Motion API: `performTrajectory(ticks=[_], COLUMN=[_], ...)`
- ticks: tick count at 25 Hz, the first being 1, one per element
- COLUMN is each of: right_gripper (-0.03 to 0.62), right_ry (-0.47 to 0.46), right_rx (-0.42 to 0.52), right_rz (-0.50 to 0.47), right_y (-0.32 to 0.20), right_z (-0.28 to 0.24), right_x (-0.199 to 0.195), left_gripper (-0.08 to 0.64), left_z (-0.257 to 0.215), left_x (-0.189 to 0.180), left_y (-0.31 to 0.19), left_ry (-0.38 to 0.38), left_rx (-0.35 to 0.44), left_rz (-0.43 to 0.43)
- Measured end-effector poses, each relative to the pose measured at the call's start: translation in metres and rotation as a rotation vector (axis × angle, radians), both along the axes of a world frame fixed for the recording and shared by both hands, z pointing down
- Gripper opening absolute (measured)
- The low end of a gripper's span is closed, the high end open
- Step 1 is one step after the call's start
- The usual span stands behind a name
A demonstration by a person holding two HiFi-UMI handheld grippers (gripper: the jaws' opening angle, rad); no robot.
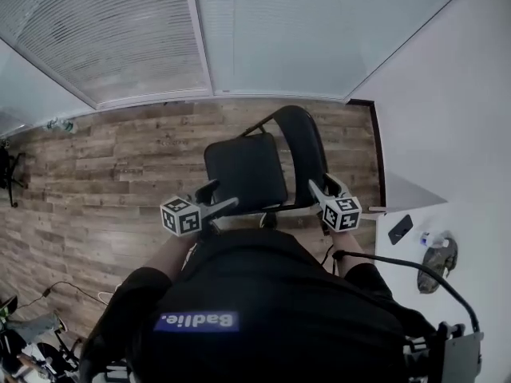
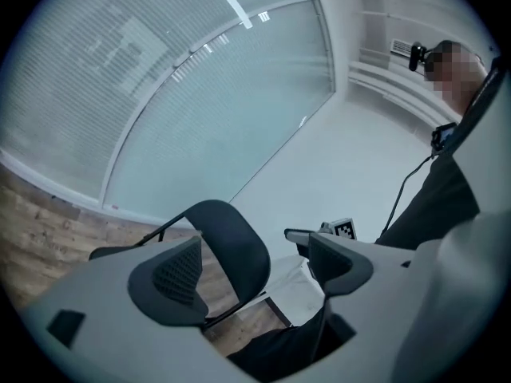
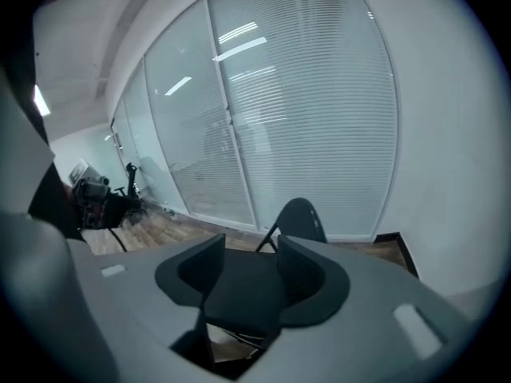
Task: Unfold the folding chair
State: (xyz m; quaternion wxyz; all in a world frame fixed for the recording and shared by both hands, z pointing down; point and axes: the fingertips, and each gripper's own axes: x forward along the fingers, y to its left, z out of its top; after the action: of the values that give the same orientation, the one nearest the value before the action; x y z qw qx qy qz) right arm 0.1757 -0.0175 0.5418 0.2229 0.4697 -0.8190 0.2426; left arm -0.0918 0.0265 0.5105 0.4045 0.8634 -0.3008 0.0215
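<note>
Folding chair point(image 1: 243, 174) stands opened out on the wooden plank floor point(image 1: 120, 166), at 12 o'clock from the person. Its black seat point(image 1: 239, 183) lies flat and its curved backrest point(image 1: 302, 146) rises at the far side, toward the glass wall with blinds point(image 1: 144, 30).

The left claw point(image 1: 219, 197) hangs in the air at about 7 o'clock of the seat. Its jaws are spread with nothing pinched; in the left gripper view only the backrest point(image 2: 231, 250) shows beyond the gap.

The right claw point(image 1: 319, 188) hangs at about 4 o'clock of the seat, beside the chair's right edge. Its jaws are also spread and grip nothing; in the right gripper view the seat point(image 3: 239, 294) lies well beyond them.
</note>
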Motion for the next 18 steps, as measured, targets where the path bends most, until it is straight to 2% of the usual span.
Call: performTrajectory(ticks=[3, 6, 11, 16, 18], right_gripper=[0.167, 0.132, 0.104, 0.077, 0.063], right_ry=[-0.042, -0.100, -0.180, -0.265, -0.297], right_rx=[0.016, 0.042, 0.132, 0.222, 0.257], right_rz=[-0.104, -0.216, -0.363, -0.465, -0.499], right_y=[0.021, 0.027, 0.021, 0.024, 0.028], right_z=[-0.016, -0.040, -0.099, -0.157, -0.176], right_x=[-0.047, -0.097, -0.161, -0.203, -0.213], left_gripper=[0.424, 0.397, 0.197, 0.029, 0.006], left_z=[-0.039, -0.083, -0.151, -0.199, -0.207], left_x=[-0.002, -0.001, 0.005, 0.003, 0.005], left_y=[-0.002, -0.007, -0.011, -0.015, -0.016], left_ry=[0.002, 0.040, 0.059, 0.140, 0.143], left_rx=[0.074, 0.148, 0.317, 0.396, 0.420], left_rz=[0.014, 0.020, 0.048, 0.029, 0.022])
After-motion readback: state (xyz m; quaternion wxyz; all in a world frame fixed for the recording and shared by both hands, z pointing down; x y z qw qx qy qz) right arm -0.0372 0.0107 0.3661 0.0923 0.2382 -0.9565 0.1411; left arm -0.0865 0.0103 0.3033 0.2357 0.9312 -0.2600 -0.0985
